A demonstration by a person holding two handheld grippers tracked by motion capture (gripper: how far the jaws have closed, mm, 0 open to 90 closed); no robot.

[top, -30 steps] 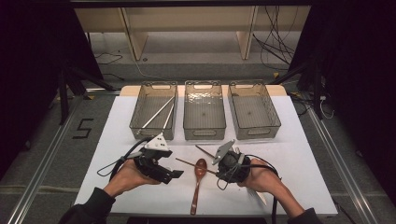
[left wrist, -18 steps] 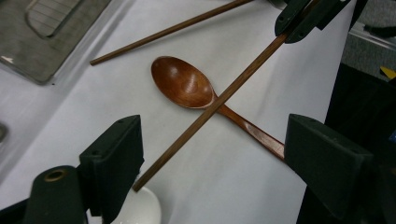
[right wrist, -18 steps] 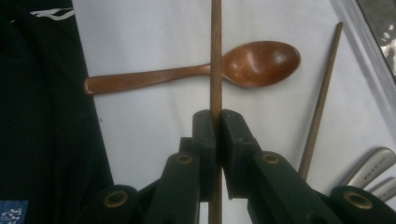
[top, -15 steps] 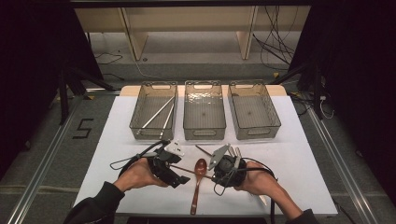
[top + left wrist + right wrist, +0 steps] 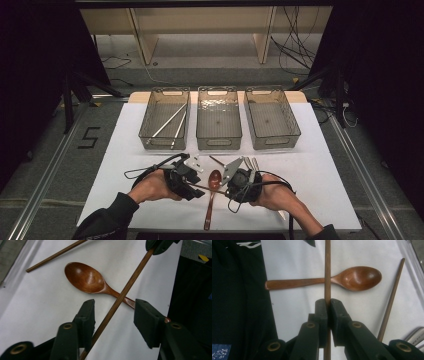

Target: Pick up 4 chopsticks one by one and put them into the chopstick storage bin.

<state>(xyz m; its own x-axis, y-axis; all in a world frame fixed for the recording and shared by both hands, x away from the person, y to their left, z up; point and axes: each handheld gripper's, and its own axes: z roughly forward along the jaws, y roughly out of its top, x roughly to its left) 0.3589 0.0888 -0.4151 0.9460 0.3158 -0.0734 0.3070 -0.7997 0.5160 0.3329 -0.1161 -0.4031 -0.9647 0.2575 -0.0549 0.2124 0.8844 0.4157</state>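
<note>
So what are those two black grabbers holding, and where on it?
The right gripper pinches a wooden chopstick partway along. The left gripper, jaws just closing, straddles its other end, not yet gripping.

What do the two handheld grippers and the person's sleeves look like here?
Both the left gripper and right gripper are black, with thick rectangular pads, brass-coloured rivets, a grey three-cornered plate on top and a trailing black cable. The sleeves are dark; one carries small pale lettering.
</note>
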